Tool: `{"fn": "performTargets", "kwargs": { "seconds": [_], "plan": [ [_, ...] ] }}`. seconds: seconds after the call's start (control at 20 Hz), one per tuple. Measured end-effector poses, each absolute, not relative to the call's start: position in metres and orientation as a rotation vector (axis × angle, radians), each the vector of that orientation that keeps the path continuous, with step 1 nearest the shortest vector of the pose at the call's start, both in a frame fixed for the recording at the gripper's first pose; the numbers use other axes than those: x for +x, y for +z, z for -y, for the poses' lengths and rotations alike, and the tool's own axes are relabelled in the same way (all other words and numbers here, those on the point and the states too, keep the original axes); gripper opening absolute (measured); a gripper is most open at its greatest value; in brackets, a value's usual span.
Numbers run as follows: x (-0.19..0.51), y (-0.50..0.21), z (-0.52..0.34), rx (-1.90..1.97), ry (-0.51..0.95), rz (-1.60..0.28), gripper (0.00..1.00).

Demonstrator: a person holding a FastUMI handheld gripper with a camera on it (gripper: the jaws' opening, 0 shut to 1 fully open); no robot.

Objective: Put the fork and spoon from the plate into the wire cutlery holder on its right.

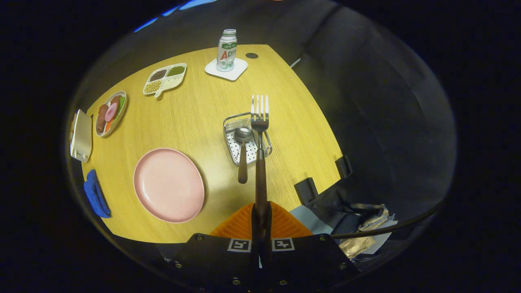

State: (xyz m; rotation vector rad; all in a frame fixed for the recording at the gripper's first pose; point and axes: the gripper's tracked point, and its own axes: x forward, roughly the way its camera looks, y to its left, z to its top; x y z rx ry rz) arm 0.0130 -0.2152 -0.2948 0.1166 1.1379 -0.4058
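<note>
My gripper (260, 215) is shut on the brown handle of the fork (259, 122), which points straight ahead with its tines over the far rim of the wire cutlery holder (233, 122). The fork is held above the table. The spoon (243, 150) lies with its bowl inside the holder and its brown handle sticking out over the near rim toward me. The pink plate (168, 184) sits bare on the wooden table, to the left of the holder and my fingers.
A bottle (226, 49) stands on a white coaster (238, 70) at the far side. A divided dish of beans (165, 78), a plate of food (110, 113), a white tray (81, 136) and a blue cloth (96, 194) line the left. Black clamps (306, 190) grip the table's right edge.
</note>
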Motion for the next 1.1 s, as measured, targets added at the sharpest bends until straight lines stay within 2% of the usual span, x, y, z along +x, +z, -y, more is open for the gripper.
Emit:
{"fn": "performTargets", "kwargs": {
  "seconds": [0.35,0.65,0.95,1.0,1.1],
  "plan": [
    [0.018,-0.334,0.213,0.105,-0.314,-1.245,0.04],
    [0.023,-0.338,0.210,0.131,-0.262,-1.296,0.04],
    [0.038,-0.310,0.215,0.083,-0.242,-1.250,0.15],
    [0.040,-0.307,0.213,0.092,-0.236,-1.236,0.20],
    [0.042,-0.298,0.211,0.107,-0.229,-1.213,0.21]
  ]
}}
